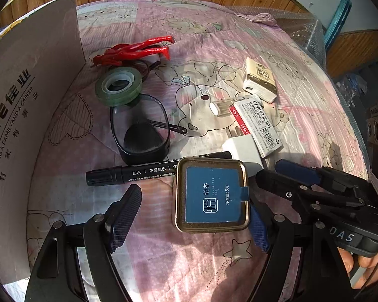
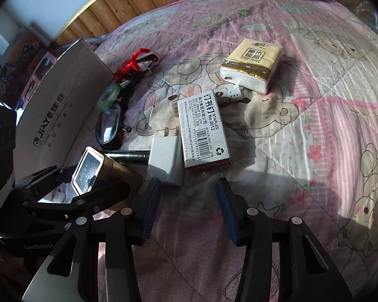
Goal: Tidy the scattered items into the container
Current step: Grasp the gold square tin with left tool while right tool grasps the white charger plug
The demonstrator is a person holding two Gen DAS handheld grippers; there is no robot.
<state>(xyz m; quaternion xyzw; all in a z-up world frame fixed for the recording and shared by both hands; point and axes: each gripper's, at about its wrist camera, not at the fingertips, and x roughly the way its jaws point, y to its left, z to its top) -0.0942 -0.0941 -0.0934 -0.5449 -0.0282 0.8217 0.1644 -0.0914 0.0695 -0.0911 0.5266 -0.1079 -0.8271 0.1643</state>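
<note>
A pink cartoon-print quilt (image 2: 302,80) covers a bed; a cardboard box (image 1: 25,115) stands at its left edge; scattered beside it lie red-handled pliers (image 1: 138,49), a green tape roll (image 1: 118,85), glasses (image 1: 141,130), a black marker (image 1: 131,172), a white charger plug (image 2: 165,162), a staples box (image 2: 204,136) and a tissue pack (image 2: 254,65). The left gripper (image 1: 196,211) holds a small gold tea tin (image 1: 211,193) with a blue label, raised just above the marker, its fingers (image 1: 126,214) seeming to clasp the tin's sides. The right gripper (image 2: 189,209) hovers near the plug, fingers (image 2: 151,209) parted around nothing.
</note>
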